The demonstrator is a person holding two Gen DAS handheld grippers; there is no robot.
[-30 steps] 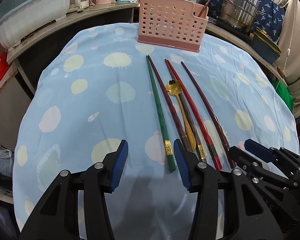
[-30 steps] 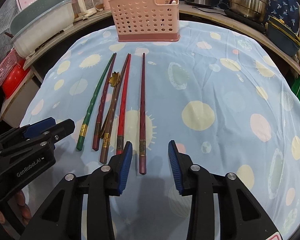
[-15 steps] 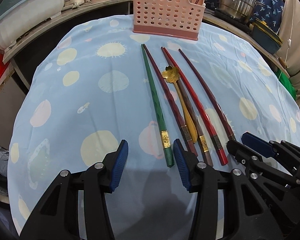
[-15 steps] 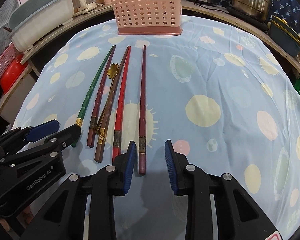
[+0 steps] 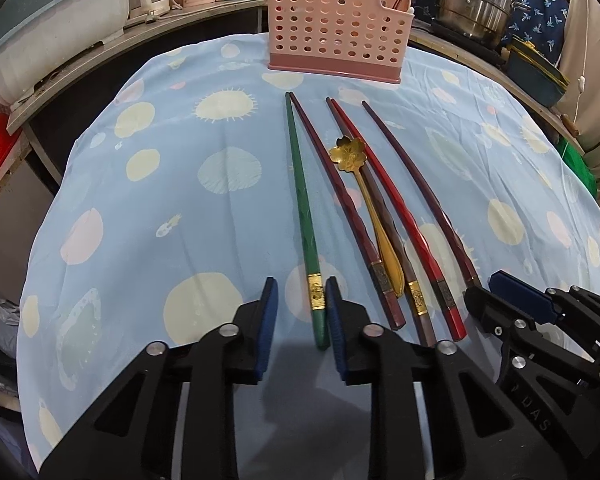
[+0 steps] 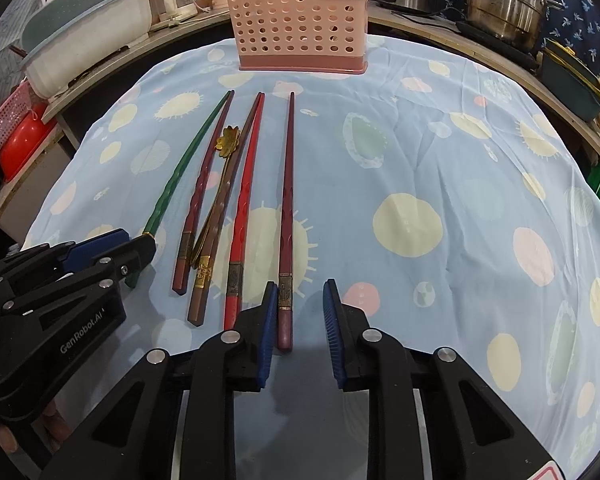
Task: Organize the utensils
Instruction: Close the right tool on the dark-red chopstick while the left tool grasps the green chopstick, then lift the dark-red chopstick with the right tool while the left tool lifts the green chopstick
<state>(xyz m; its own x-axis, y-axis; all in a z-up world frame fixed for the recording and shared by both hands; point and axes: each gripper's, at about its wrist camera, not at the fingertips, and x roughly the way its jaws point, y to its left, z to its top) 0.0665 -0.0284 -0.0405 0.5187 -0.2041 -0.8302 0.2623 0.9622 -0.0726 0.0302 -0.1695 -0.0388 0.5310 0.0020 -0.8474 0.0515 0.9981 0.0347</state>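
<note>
Several chopsticks and a gold flower spoon (image 5: pixel 350 152) lie side by side on the blue spotted cloth, before a pink perforated basket (image 5: pixel 336 28). My left gripper (image 5: pixel 300 300) straddles the near end of the green chopstick (image 5: pixel 302 200). Its jaws are closing, the stick lies against the right pad, and a gap remains at the left pad. My right gripper (image 6: pixel 300 292) straddles the near end of the purple chopstick (image 6: pixel 288 184). Its jaws are also closing, with the stick beside the left pad and clear of the right pad. The basket (image 6: pixel 300 20) holds a few utensils.
Dark red (image 5: pixel 340 192), brown (image 5: pixel 384 216) and red (image 5: pixel 396 208) chopsticks lie between the two grippers. A white tub (image 5: pixel 56 28) stands at the back left, steel pots (image 5: pixel 476 4) at the back right. A red basin (image 6: pixel 24 140) sits below the left table edge.
Both grippers' jaws have narrowed around the chopstick ends between them. The hands have barely shifted, and the utensils lie where they were.
</note>
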